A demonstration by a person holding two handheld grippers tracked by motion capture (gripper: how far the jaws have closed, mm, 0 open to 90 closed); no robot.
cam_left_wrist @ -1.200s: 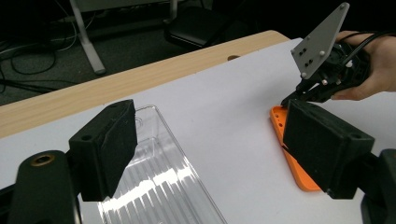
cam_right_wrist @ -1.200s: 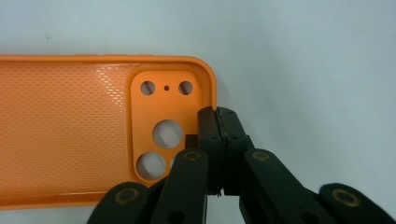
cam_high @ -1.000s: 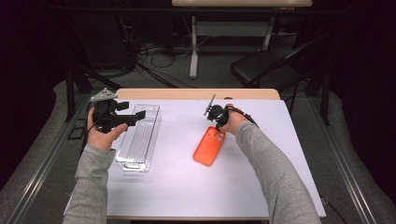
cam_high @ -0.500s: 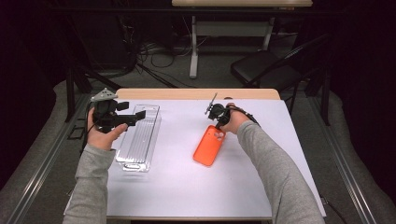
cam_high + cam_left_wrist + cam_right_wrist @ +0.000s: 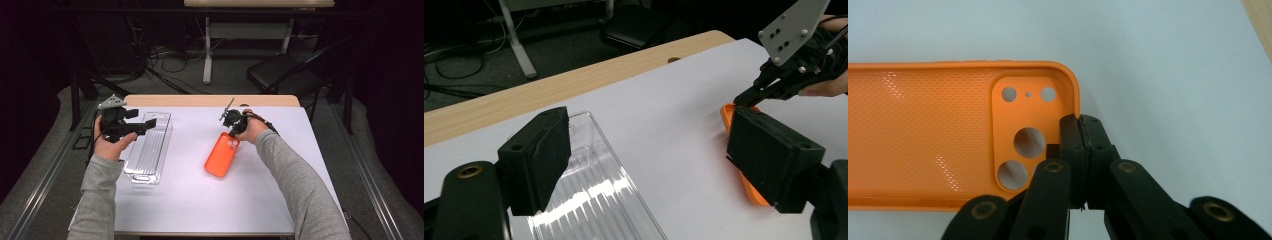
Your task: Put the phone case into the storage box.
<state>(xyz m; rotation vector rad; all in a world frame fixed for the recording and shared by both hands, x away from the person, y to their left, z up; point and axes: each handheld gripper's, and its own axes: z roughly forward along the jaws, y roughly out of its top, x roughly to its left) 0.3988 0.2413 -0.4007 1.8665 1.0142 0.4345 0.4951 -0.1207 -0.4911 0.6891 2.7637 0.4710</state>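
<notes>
An orange phone case (image 5: 220,156) lies inner side up on the white table, its camera cutout end toward the far side. My right gripper (image 5: 231,131) is shut on the case's short end wall beside the cutout; in the right gripper view the jaws (image 5: 1080,125) pinch that rim of the case (image 5: 923,135). A clear ribbed plastic tray (image 5: 150,150) lies at the left. My left gripper (image 5: 150,123) hovers over the tray's far end, open and holding nothing. In the left gripper view its jaws (image 5: 649,155) stand wide apart above the tray (image 5: 594,195), with the case (image 5: 726,112) beyond.
The white table top (image 5: 210,200) has a wooden strip (image 5: 210,101) along its far edge. Behind the table stand a black chair (image 5: 280,75) and a desk leg (image 5: 207,55) among floor cables.
</notes>
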